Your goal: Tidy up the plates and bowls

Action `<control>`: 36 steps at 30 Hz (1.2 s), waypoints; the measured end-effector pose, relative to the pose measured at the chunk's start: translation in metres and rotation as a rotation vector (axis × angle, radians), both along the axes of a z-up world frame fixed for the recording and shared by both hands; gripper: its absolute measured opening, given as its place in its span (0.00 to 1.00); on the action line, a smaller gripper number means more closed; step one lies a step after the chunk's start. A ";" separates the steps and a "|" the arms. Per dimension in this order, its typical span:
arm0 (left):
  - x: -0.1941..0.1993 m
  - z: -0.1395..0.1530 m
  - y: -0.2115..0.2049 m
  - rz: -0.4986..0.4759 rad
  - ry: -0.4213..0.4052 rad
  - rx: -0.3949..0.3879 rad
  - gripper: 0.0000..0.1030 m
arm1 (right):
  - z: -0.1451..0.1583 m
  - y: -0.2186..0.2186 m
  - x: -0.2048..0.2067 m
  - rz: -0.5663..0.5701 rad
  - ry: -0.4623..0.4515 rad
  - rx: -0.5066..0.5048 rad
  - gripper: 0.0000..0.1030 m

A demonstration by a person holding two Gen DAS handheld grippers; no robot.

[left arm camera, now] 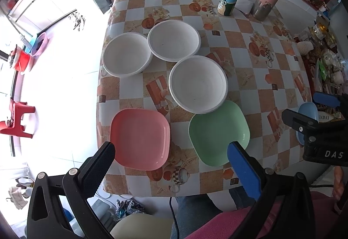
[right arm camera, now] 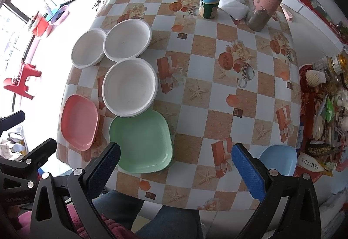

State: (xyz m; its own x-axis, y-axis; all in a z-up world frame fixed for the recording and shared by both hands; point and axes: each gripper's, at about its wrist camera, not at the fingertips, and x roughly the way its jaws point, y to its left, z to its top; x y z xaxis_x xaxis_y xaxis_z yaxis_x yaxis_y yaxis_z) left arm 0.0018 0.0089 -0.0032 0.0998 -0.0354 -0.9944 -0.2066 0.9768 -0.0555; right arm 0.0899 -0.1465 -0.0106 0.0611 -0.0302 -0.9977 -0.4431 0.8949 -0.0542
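A: Both grippers are wide apart and hold nothing. The left gripper (left arm camera: 171, 165) hangs over the near edge of the table (left arm camera: 261, 78), above the pink plate (left arm camera: 140, 137). The right gripper (right arm camera: 176, 165) is over the same edge, between the green plate (right arm camera: 141, 141) and the blue plate (right arm camera: 280, 159).

B: And the bowls?

A: Three white bowls lie further in. The near bowl (left arm camera: 198, 84) rests with its rim over the far edge of the green plate. The other two, the left bowl (left arm camera: 127, 57) and the far bowl (left arm camera: 174, 40), touch or overlap a little at the rims; I cannot tell which one is on top.

B: So what is a good first move, in your opinion?

A: I think nothing is stacked yet. I would begin with the near bowl, because it blocks the green plate. Take it by the rim on the near side, one finger inside and one outside, and lift it straight up before you carry it.

B: Why straight up?

A: If you drag it, the green plate can slide toward the edge, which is close. The bowls look light and thin, so close gently and set it into another bowl with the rims level.

B: And the plates?

A: After that. They lie flat, so the rim is hard to catch; probably tip one edge at the table border.
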 end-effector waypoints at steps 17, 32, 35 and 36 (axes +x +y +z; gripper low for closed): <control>-0.008 -0.045 -0.010 0.008 0.117 -0.018 1.00 | -0.041 -0.016 -0.015 -0.027 0.127 -0.049 1.00; 0.000 -0.149 -0.031 0.023 0.204 -0.001 1.00 | -0.130 -0.029 -0.019 0.013 0.221 -0.204 1.00; -0.002 -0.160 -0.029 0.028 0.227 0.017 1.00 | -0.145 -0.024 -0.015 0.015 0.222 -0.214 1.00; -0.002 -0.163 -0.029 0.029 0.234 0.021 1.00 | -0.151 -0.021 -0.013 0.013 0.217 -0.217 1.00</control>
State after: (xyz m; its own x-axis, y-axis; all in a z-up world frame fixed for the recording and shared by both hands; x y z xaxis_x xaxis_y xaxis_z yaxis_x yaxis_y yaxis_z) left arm -0.0003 -0.0202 -0.1660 -0.1328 -0.0151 -0.9910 -0.2394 0.9708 0.0173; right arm 0.0773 -0.1678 -0.1615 -0.1508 -0.2443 -0.9579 -0.4767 0.8669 -0.1460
